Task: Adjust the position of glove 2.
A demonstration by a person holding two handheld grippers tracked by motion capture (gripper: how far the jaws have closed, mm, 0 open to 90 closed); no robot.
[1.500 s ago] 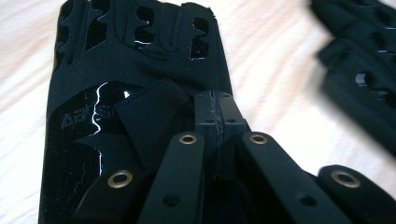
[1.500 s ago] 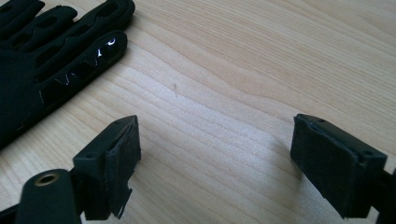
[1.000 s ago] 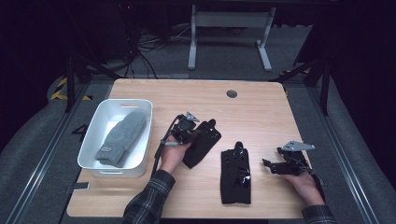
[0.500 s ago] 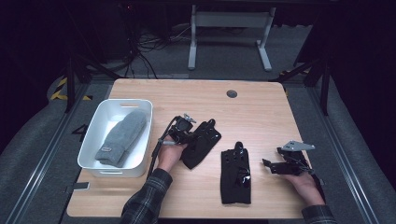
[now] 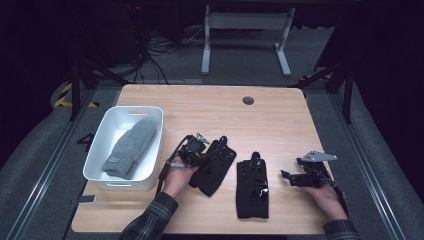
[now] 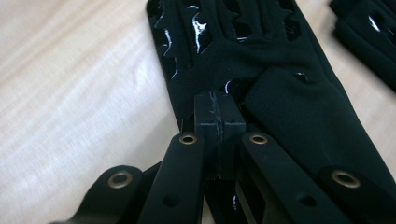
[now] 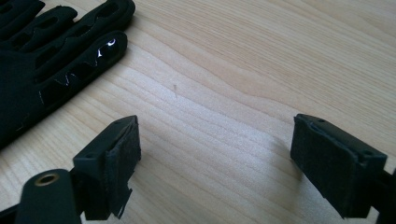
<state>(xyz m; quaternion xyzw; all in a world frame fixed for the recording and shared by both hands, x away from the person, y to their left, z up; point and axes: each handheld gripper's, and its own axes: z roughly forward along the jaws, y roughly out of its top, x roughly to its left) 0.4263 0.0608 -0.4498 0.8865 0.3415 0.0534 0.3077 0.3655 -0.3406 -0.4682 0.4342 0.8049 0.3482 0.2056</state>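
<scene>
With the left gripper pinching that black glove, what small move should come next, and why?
Probably lift the black glove toward the white bin: the left gripper is shut on it, and a grey mitten already lies there.

1. In the left gripper view, the shut pads of the left hand-held gripper [image 6: 219,122] hide the fold of the black glove [image 6: 280,93] they pinch.
2. That glove's fingertips are cut off by the top edge.
3. In the right gripper view, the second glove [image 7: 42,60] is cut off at the left edge.
4. The label on the grey mitten [image 5: 131,148] is too small to read.
</scene>
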